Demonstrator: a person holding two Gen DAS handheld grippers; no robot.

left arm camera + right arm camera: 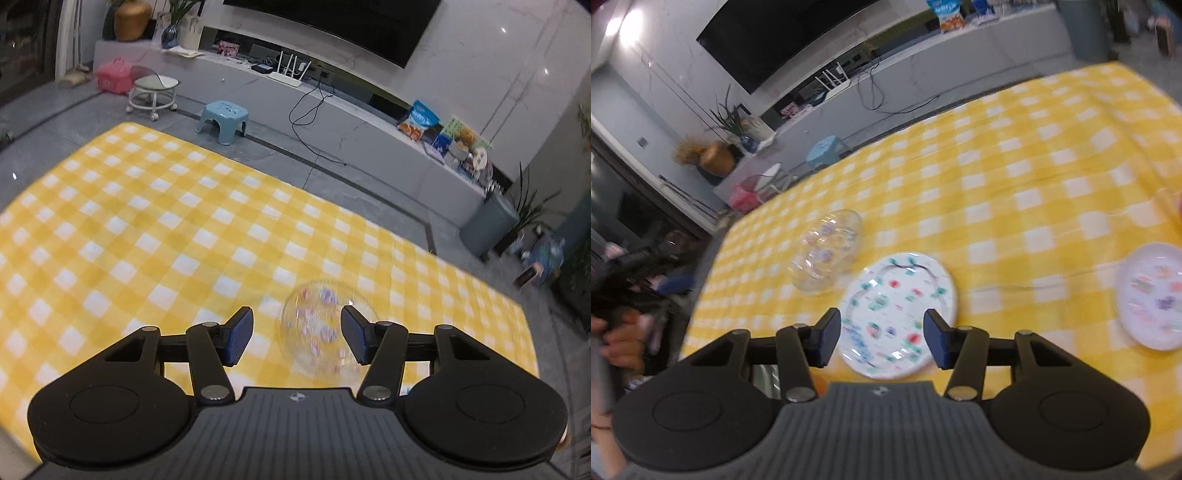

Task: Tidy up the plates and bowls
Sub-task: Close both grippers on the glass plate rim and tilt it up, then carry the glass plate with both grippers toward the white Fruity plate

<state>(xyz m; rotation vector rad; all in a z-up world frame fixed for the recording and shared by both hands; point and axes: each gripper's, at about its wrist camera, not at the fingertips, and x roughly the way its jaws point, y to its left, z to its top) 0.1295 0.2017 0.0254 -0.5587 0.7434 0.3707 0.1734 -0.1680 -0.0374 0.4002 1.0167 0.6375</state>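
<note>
The desk [129,221] is covered in a yellow-and-white checked cloth. Over it, the left gripper [297,338] hangs with its blue-padded fingers [240,336] spread wide. A clear glass bowl [325,332] with small coloured flowers stands on the cloth below and between them, nearer the right-hand pad; the picture is blurred there, and nothing is pinched.

The right gripper [882,339] also has its fingers [827,338] apart, holding nothing. A white plate [897,314] with a painted floral pattern lies flat on the cloth beneath the gap between them. Just beside that plate, up and to the left in the right wrist view, sits the same sort of clear patterned bowl [825,254], close to the desk's left edge. A second, paler plate [1152,295] lies well apart, at the right edge of that view.

A person's hand [618,339] shows at the far left. Beyond the desk are a blue stool [223,122] and a long grey TV bench [332,110].
</note>
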